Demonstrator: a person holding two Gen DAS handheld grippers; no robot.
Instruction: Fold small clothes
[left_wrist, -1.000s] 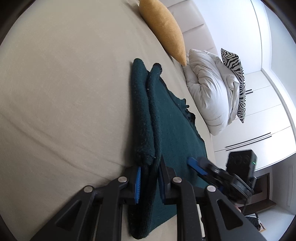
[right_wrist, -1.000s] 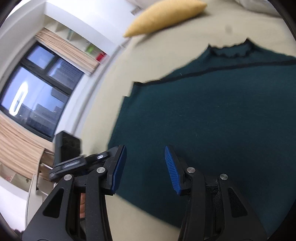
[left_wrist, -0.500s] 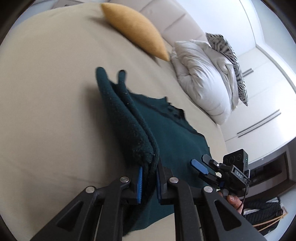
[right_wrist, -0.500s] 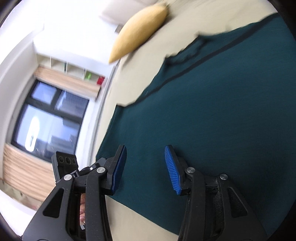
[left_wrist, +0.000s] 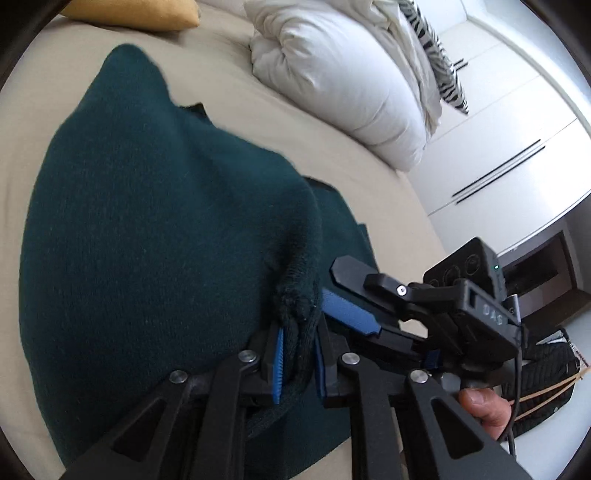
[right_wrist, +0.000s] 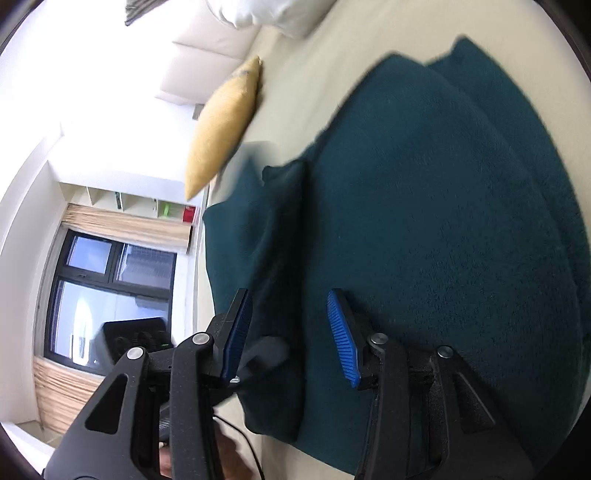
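Left tool (left_wrist: 297, 356) pinches the teal garment (left_wrist: 147, 236) (only its view shows this); right tool (right_wrist: 291, 332) gapes empty; garment runs toward 12 o'clock.

Free room, left wrist view: we see bare beige bedsheet (left_wrist: 229, 77) across the upper centre and down the left edge, open for passage. Obstacles: crumpled white duvet (left_wrist: 340, 77) at upper right; mustard-yellow fabric cushion (left_wrist: 133, 14) at top left. The black right gripper (left_wrist: 343, 295) with blue pads crowds the lower right, just beside the bunched dark teal knit garment (left_wrist: 147, 240). Right wrist view: sheet strip at bottom centre (right_wrist: 280, 458).
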